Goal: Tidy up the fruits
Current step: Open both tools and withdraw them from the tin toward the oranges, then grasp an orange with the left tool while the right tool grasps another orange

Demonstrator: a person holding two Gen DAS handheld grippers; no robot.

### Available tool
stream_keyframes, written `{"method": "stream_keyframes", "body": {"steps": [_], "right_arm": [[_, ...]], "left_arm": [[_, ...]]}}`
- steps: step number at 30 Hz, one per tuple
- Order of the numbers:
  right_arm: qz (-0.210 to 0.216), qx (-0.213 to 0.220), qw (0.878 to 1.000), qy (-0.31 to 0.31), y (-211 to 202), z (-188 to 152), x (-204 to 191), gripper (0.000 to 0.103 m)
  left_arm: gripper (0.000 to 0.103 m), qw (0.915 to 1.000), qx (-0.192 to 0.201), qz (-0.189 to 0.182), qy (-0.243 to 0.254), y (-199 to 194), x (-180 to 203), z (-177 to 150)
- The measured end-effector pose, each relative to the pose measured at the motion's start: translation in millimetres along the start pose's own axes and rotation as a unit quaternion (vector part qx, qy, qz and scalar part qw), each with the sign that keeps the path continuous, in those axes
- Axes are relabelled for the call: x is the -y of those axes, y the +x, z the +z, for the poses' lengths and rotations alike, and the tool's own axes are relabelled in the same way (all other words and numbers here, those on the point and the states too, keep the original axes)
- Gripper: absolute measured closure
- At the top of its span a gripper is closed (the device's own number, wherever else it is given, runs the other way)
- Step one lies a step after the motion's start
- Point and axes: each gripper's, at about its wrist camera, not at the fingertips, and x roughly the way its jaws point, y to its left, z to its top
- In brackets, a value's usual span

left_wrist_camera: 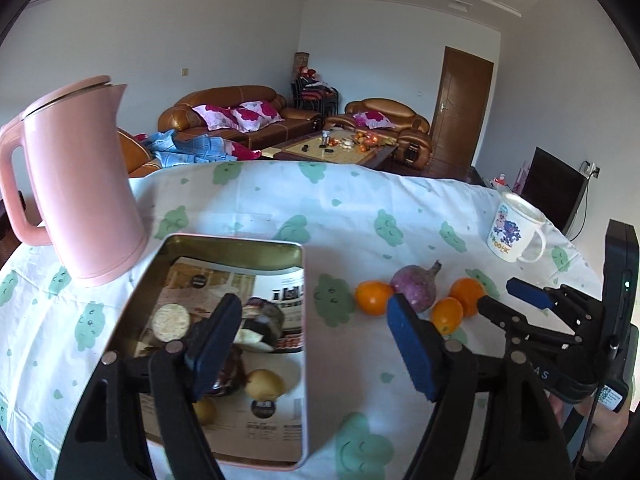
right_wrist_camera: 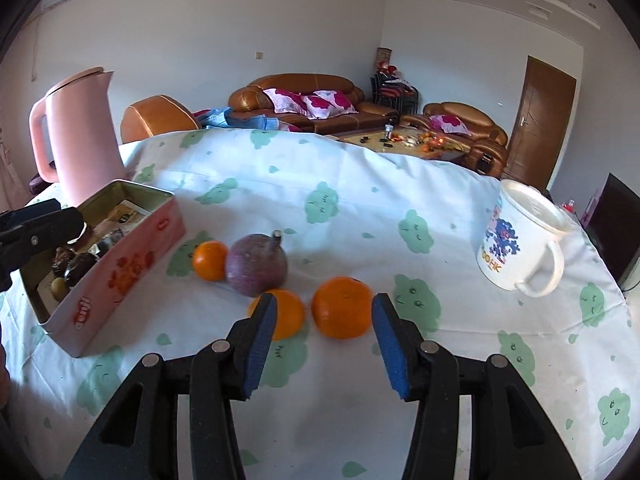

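- Your right gripper [right_wrist_camera: 324, 344] hangs open and empty, just short of the largest round orange citrus fruit [right_wrist_camera: 342, 307] on the cloud-print tablecloth [right_wrist_camera: 360, 200].
- Your left gripper [left_wrist_camera: 316, 344] is open too, holding nothing, above the pink rectangular tin [left_wrist_camera: 305, 360].
- Two smaller oranges [right_wrist_camera: 285, 312] and a purple round fruit [right_wrist_camera: 256, 266] lie between the big one and the tin.
- The big orange likely handles firm, light and prone to rolling; grip its widest middle.

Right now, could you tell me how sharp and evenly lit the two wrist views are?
Left wrist view: fisheye bends the table edge; tin contents slightly blurred. Right wrist view: oranges sharp, daylight soft, faint shadows; black corners in both.
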Motion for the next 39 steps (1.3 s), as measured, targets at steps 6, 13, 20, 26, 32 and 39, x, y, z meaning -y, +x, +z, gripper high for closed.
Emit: {"method": "stream_keyframes", "body": {"steps": [6, 13, 20, 26, 32, 39], "right_arm": [[0.020, -0.019, 0.999, 0.032, 23, 5, 15, 0.052], [0.034, -0.049, 0.997, 0.052, 46, 9, 17, 0.052], [0.060, -0.067, 0.993, 0.074, 53, 3, 25, 0.052], [0.055, -0.065, 0.993, 0.080, 42, -4, 31, 0.054], [0.004, -0.054, 0.994, 0.090, 21, -21, 53, 0.054], [-0.005, -0.051, 0.994, 0.098, 12, -27, 66, 0.054]], "left_arm": [[0.026, 0.9995, -0.020, -0.007, 0.022, 26, 30, 1], [0.026, 0.9992, -0.035, -0.005, 0.021, 43, 32, 3], [0.026, 0.9987, -0.045, -0.010, 0.022, 51, 35, -1], [0.026, 0.9978, -0.052, -0.016, 0.037, 54, 49, -5], [0.028, 0.9953, -0.075, -0.041, 0.047, 63, 69, -10], [0.049, 0.9888, -0.118, -0.080, 0.044, 82, 92, -17]]}}
